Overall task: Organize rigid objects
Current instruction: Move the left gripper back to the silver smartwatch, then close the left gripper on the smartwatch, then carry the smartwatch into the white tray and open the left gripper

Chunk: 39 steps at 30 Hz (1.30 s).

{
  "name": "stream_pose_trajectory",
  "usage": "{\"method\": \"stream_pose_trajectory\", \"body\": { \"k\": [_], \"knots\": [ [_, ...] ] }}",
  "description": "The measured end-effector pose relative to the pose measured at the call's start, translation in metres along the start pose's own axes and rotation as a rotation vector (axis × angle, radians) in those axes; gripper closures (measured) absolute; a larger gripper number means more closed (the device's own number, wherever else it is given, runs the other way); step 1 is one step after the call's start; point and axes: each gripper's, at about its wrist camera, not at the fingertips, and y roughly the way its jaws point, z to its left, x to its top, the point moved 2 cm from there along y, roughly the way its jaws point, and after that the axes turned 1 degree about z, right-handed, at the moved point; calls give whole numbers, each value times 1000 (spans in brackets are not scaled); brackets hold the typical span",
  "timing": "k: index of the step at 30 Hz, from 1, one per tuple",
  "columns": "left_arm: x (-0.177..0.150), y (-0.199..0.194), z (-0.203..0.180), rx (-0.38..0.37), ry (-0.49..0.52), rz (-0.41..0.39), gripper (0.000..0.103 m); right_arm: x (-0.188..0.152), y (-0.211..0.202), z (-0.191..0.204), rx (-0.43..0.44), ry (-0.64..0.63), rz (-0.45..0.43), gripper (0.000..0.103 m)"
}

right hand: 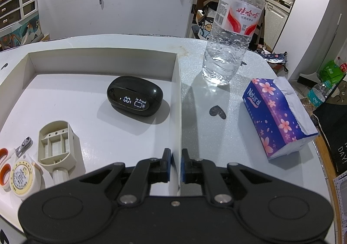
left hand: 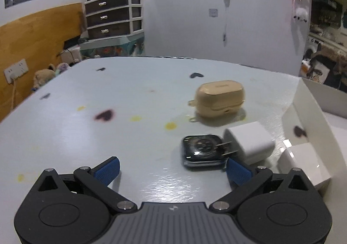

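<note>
- Left tongs (left hand: 172,168) are held released; watch body (left hand: 202,150) lies just ahead at 1 o'clock, against the white charger (left hand: 249,142).
- Right tongs (right hand: 175,164) are clenched on the white box's wall (right hand: 178,100).

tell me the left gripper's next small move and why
Probably ease the open left gripper forward and right to straddle the watch body, then close. It lies nearest, just ahead of the right finger, still outside the white box whose wall the right gripper pinches.
</note>
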Motion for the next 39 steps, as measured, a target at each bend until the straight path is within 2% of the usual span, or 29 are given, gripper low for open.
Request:
{"method": "stream_pose_trajectory", "body": {
  "k": [9,13,16,19,20,21,22,23,24,30,34,39],
  "knots": [
    [11,9,-6,-26,-67,-17,1,0,0,0,-2,-2,0,93],
    [15,15,-16,-8,-33,-6,2,0,0,0,-2,-1,0,93],
    [15,15,-17,4,-23,-8,6,0,1,0,-2,0,0,93],
    [13,10,-16,9,-22,-18,14,0,1,0,-3,-2,0,93],
    [12,9,-16,7,-18,-23,21,0,1,0,-4,-3,0,93],
    [11,6,-16,0,-14,-30,31,0,1,0,-5,-4,0,93],
    [11,4,-16,-7,-11,-39,38,0,1,1,-6,-5,0,93],
    [10,2,-17,-17,-5,-47,52,0,1,1,-6,-5,0,93],
    [10,1,-19,-22,0,-54,55,0,1,1,-6,-5,0,93],
    [8,1,-15,-41,-28,-59,56,0,1,1,-6,-5,0,93],
    [8,1,-11,-26,-59,-65,56,0,0,1,-7,-6,0,93],
    [10,-22,-2,-25,-114,-181,56,0,0,2,-10,-10,0,93]
  ]
}}
